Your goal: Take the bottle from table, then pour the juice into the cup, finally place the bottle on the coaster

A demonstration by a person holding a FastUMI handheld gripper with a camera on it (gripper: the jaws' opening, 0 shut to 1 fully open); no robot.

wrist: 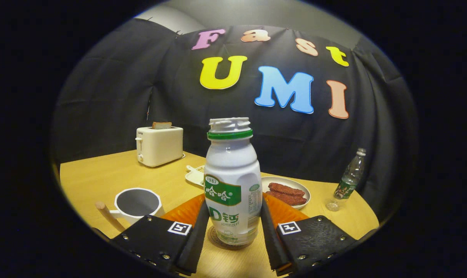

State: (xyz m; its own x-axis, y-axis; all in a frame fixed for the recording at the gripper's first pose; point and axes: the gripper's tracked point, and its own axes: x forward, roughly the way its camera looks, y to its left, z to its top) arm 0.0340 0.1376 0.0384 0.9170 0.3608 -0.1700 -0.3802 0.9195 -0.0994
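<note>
Nearby, cup (137, 204), plate (301, 188), toaster (159, 146).

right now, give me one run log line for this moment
stage: bottle on coaster | gripper: fingers either side of bottle, contact unclear | bottle: upright, uncapped, on coaster | cup: beside the fingers

Dim warm light, sharp centre, fisheye-bent edges
</note>
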